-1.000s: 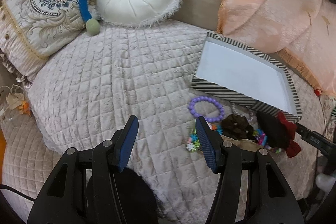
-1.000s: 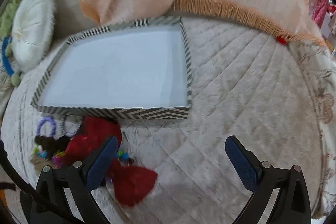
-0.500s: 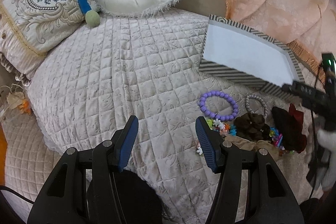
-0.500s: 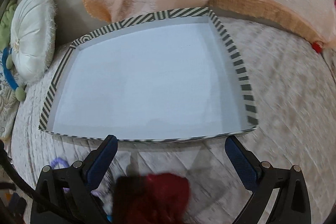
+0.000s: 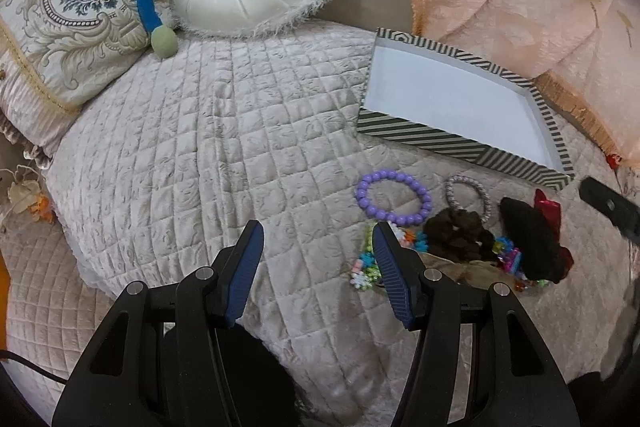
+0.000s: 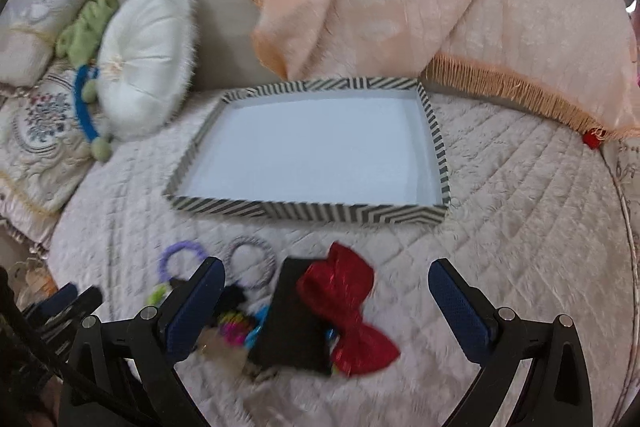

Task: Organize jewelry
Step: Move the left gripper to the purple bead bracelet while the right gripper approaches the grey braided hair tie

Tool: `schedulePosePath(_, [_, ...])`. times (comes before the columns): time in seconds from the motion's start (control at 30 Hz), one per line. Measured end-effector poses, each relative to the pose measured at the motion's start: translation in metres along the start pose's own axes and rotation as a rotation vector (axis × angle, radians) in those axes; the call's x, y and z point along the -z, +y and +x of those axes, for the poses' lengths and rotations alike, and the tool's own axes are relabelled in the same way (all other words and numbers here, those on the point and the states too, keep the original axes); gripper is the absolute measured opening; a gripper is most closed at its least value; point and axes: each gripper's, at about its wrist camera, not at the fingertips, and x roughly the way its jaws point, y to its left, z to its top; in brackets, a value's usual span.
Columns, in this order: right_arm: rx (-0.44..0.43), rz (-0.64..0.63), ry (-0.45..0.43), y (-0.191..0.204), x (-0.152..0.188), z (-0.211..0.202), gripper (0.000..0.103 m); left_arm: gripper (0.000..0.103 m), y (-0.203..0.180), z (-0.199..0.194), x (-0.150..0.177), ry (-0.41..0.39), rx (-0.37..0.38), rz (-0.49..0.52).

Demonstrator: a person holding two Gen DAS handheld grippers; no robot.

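At six o'clock of the empty tray [image 6: 312,151], the right gripper [image 6: 324,291] has pulled back, fingers open, empty; the red bow [image 6: 348,307] awaits pickup.

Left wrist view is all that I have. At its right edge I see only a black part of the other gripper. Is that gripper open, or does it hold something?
Observer: The right gripper is open, with nothing between its fingers. It hangs above the pile of accessories.
Operator: Behind the black thing I see a little red. What is it?
Observer: It is a shiny red bow. It lies flat on the quilt, with one side against the black piece.
Operator: The near wall hides part of the tray's floor from me. Is anything there?
Observer: No. The right wrist view shows the inside of the striped tray bare and white into every corner.
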Motion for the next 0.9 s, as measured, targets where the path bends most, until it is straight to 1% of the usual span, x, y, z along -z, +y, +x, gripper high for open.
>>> schedulePosePath(0.13, [-0.03, -0.001, -0.005, 0.008, 0.01, -0.014, 0.102, 0.057, -0.004, -0.008, 0.001, -0.012, 0.01, 0.007])
schedulePosePath(0.27, [-0.02, -0.008, -0.008, 0.004, 0.011, -0.019, 0.102, 0.057, -0.002, -0.012, 0.0, -0.005, 0.033, 0.0])
schedulePosePath(0.37, [-0.023, -0.014, -0.006, 0.001, 0.014, -0.023, 0.102, 0.057, 0.01, -0.005, -0.008, 0.037, 0.072, -0.035])
schedulePosePath(0.5, [-0.051, -0.027, -0.015, 0.0, 0.016, -0.027, 0.099, 0.057, 0.027, -0.001, -0.019, 0.033, 0.08, -0.084])
schedulePosePath(0.57, [-0.066, -0.031, -0.009, 0.001, 0.016, -0.025, 0.095, 0.057, 0.03, 0.005, -0.025, 0.058, 0.109, -0.084])
schedulePosePath(0.63, [-0.1, -0.046, 0.007, 0.004, 0.013, -0.02, 0.082, 0.057, 0.031, 0.013, -0.03, 0.095, 0.145, -0.083])
schedulePosePath(0.67, [-0.115, -0.056, 0.014, 0.006, 0.011, -0.017, 0.08, 0.057, 0.03, 0.018, -0.032, 0.107, 0.154, -0.079])
schedulePosePath(0.77, [-0.16, -0.097, 0.037, 0.017, 0.0, -0.005, 0.076, 0.057, 0.023, 0.028, -0.038, 0.11, 0.136, -0.041])
schedulePosePath(0.83, [-0.167, -0.137, 0.054, 0.027, -0.005, 0.005, 0.07, 0.057, 0.019, 0.039, -0.042, 0.13, 0.148, -0.021])
schedulePosePath(0.9, [-0.178, -0.194, 0.094, 0.042, -0.013, 0.024, 0.068, 0.057, 0.016, 0.047, -0.044, 0.15, 0.152, -0.008])
